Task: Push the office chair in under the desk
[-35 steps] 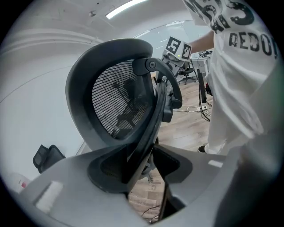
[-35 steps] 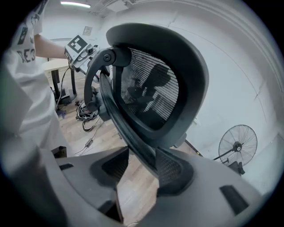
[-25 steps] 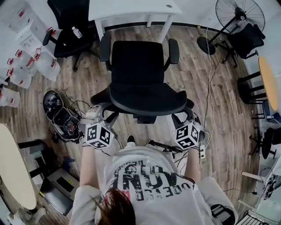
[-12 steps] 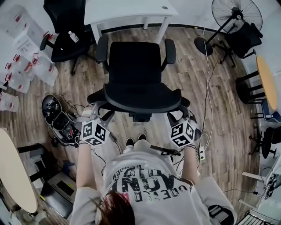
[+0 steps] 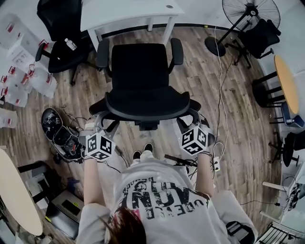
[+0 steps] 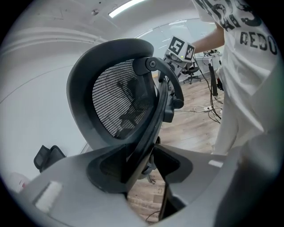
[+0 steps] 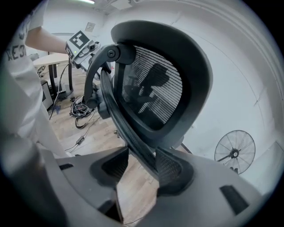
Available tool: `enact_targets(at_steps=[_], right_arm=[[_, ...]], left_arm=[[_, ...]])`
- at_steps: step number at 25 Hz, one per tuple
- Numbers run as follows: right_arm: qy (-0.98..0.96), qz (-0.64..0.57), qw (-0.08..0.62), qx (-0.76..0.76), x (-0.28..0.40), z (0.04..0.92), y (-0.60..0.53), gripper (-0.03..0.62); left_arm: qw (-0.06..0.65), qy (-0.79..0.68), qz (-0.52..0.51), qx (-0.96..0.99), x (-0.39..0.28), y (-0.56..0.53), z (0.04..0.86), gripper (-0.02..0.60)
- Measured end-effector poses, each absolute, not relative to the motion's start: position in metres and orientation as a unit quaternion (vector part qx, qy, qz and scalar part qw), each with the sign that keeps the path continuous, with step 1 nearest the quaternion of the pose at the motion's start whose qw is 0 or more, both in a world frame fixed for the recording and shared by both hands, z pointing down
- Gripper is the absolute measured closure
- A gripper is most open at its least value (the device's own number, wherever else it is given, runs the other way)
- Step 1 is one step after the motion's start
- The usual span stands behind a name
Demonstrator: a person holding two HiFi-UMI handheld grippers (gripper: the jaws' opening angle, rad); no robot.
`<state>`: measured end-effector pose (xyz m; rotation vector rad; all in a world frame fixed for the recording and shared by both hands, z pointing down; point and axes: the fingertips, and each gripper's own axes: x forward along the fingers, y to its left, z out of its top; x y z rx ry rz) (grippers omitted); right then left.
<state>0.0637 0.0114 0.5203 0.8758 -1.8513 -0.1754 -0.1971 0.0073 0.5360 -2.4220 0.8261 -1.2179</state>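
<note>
The black office chair (image 5: 140, 71) faces the white desk (image 5: 128, 12), its seat front level with the desk's legs. Its curved backrest top (image 5: 145, 108) is nearest me. My left gripper (image 5: 101, 127) holds the backrest's left frame bar. My right gripper (image 5: 191, 123) holds the right one. In the left gripper view, the mesh back (image 6: 120, 102) rises ahead and its dark support bar runs down between the jaws of the left gripper (image 6: 141, 161), touching both pads. The right gripper view mirrors this, with the right gripper (image 7: 141, 158) pinching the bar below the mesh back (image 7: 155, 93).
A second black chair (image 5: 59, 28) carrying a water bottle (image 5: 70, 44) stands left of the desk. A tangle of cables and gear (image 5: 59, 136) lies on the floor at left. A power strip (image 5: 215, 163) lies at right. A standing fan (image 5: 238, 19) and a round table (image 5: 286, 81) are further right.
The chair has rolled a little forward toward the desk with both grippers still on its backrest. The person has stepped after it.
</note>
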Motion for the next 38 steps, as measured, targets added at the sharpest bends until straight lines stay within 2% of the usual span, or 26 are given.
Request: enact_targets(at_steps=[28, 38], right_arm=[[-0.785, -0.132, 0.497, 0.346, 0.110, 0.520, -0.055, 0.413], [-0.780, -0.127, 0.513, 0.335, 0.137, 0.522, -0.084, 0.411]], left_arm=[[0.126, 0.318, -0.434, -0.833, -0.150, -0.046, 0.530, 0.379], [0.110, 0.310, -0.449, -0.830, -0.123, -0.061, 0.535, 0.389]])
